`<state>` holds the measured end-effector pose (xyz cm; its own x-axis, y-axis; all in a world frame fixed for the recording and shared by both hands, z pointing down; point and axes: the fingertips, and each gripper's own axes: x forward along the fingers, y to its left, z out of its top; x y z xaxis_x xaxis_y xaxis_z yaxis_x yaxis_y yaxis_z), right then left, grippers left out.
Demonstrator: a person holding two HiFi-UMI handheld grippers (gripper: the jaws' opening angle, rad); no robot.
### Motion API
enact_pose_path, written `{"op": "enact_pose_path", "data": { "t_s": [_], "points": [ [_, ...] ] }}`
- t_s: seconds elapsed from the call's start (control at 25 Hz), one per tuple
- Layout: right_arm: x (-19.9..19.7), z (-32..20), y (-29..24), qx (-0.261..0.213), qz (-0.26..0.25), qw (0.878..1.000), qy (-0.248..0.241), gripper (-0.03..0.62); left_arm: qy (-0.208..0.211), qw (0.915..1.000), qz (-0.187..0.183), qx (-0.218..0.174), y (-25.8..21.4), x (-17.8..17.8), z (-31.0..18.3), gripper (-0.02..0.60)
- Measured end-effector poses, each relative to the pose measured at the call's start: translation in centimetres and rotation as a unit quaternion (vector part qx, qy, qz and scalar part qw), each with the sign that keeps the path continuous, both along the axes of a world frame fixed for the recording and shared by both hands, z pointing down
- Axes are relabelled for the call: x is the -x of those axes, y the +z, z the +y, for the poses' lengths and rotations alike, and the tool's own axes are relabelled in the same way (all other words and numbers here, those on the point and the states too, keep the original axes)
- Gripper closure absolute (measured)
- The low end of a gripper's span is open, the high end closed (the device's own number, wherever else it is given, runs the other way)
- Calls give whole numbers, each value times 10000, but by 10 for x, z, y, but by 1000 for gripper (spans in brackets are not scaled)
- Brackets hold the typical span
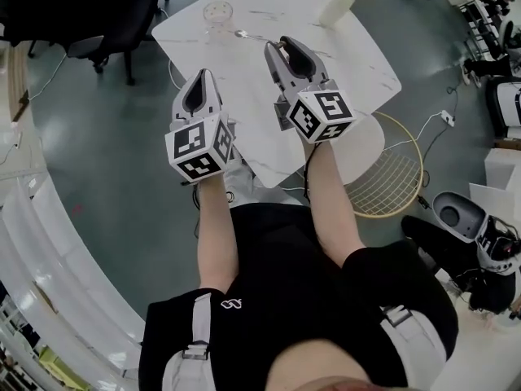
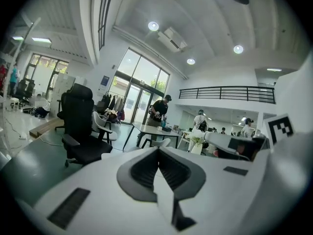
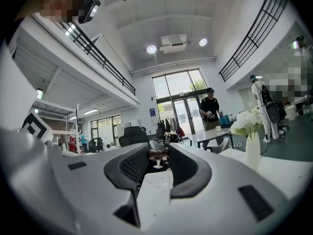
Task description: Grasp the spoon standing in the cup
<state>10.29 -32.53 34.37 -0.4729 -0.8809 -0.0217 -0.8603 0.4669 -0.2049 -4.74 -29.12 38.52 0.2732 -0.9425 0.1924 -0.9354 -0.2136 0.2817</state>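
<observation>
A clear glass cup [image 1: 217, 11] stands at the far left of the white marble table [image 1: 358, 55]. A shiny spoon [image 1: 242, 34] shows just right of the cup and seems to lie on the tabletop. I cannot tell whether it touches the cup. My right gripper [image 1: 282, 46] hovers over the table just short of the spoon, open and empty. Through its gap in the right gripper view [image 3: 157, 153] I see a small stemmed glass [image 3: 157, 159] far ahead. My left gripper [image 1: 201, 76] hangs near the table's left edge with its jaws together [image 2: 159, 151] and holds nothing.
A white vase of flowers [image 1: 339, 0] stands at the table's far right, also in the right gripper view [image 3: 252, 148]. A black office chair [image 1: 122, 15] is left of the table, and a round wire basket [image 1: 391, 173] sits on the floor to the right.
</observation>
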Motion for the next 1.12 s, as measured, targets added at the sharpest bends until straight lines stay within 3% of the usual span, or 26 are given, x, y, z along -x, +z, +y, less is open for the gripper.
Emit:
{"op": "enact_pose_path", "data": {
  "t_s": [0.4,0.64,1.12],
  "points": [
    [-4,59,-18,-141,39,9998,-136,461,-176,9988,-193,-409,-45,5,50,568],
    [-12,66,-33,-233,117,9994,-212,460,-135,9980,-310,-540,-67,-2,55,569],
    [-18,68,-36,-347,126,9987,-362,460,-79,9971,-505,-564,-69,-18,58,569]
  ]
}}
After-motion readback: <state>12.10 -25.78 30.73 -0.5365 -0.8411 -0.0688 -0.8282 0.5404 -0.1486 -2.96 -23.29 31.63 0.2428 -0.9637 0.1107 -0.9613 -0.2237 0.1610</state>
